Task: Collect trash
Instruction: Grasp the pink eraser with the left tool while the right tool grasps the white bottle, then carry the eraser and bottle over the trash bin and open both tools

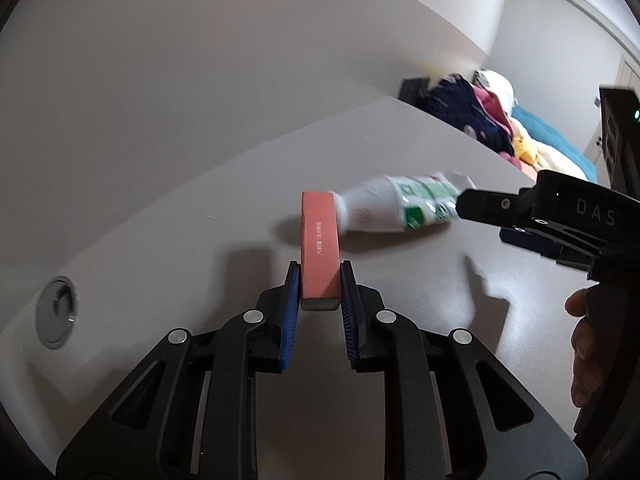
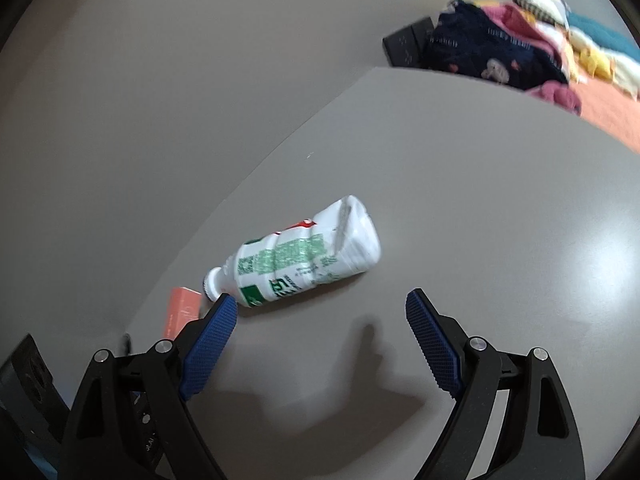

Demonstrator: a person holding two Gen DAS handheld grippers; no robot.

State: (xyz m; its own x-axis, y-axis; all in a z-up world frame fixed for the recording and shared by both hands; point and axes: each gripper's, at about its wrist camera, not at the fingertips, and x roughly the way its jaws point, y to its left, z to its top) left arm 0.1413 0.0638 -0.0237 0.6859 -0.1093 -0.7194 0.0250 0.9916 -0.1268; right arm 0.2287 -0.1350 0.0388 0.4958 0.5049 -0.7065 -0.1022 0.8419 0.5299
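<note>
The box (image 1: pixel 319 248) is being pinched in the left hand-held gripper (image 1: pixel 319 280). The right hand-held gripper (image 2: pixel 320 300) is being held spread, with the bottle (image 2: pixel 298 254) lying just ahead on the table (image 2: pixel 500 200); it's probably light and slippery, so best grabbed mid-body.

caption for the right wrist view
Open right tool hovers near a toppled white bottle on the grey table.

A bottle (image 2: pixel 298 254) lies on its side on the table (image 2: pixel 500 208), its neck touching a box (image 1: pixel 320 248) pinched in the left hand-held gripper (image 1: pixel 319 286). The right hand-held gripper (image 2: pixel 320 316) hangs just before the bottle. Clothes (image 2: pixel 492 52) are piled beyond the table's far edge.
</note>
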